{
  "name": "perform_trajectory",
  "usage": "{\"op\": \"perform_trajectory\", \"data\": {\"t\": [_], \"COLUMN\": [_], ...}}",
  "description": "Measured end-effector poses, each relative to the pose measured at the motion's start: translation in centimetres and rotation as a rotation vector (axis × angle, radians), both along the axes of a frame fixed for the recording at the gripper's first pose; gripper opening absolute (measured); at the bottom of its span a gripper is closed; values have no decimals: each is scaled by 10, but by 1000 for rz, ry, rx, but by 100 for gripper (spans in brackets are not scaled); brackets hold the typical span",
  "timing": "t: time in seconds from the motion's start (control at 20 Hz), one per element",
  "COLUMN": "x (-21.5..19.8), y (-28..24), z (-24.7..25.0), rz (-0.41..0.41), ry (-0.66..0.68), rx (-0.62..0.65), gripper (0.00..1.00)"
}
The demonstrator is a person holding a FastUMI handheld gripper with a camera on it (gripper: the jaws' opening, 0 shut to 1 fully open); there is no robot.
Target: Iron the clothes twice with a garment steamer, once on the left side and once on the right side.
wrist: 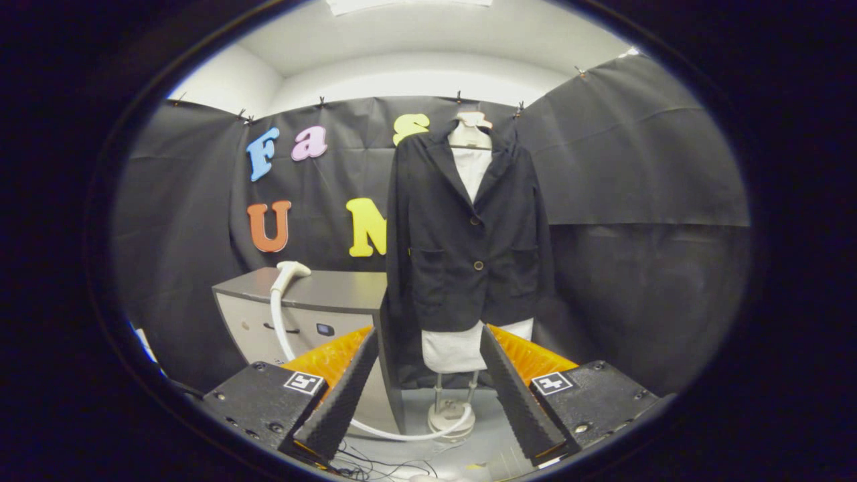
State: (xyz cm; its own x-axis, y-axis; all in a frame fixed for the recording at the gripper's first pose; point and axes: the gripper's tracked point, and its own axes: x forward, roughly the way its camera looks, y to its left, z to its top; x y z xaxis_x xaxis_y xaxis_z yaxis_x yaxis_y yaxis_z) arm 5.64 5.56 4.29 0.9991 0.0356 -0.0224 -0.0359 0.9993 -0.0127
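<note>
Gripper (423, 381) fingers spread wide and holding nothing, black jacket (469, 234) on a mannequin beyond them, steamer head (289, 271) resting on a grey cabinet (321, 294) beside the jacket, white hose (402, 432) curling to the mannequin base (450, 418)

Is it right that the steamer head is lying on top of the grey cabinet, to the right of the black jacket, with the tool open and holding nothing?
Not quite: in the gripper view the steamer head lies on the grey cabinet to the left of the black jacket, not the right. The tool is open and holds nothing.
</note>
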Motion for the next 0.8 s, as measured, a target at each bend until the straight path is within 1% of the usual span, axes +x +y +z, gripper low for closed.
{"op": "perform_trajectory", "data": {"t": [0.1, 0.25, 0.45, 0.6, 0.8], "x": [18, 49, 101, 134, 178], "y": [26, 68, 127, 176, 244], "z": [20, 44, 63, 68, 61], "rz": [37, 118, 223, 296, 370], "ry": [-6, -8, 19, 51, 110], "rx": [-11, -43, -86, -105, -130], "gripper": [98, 98, 98, 98, 98]}}
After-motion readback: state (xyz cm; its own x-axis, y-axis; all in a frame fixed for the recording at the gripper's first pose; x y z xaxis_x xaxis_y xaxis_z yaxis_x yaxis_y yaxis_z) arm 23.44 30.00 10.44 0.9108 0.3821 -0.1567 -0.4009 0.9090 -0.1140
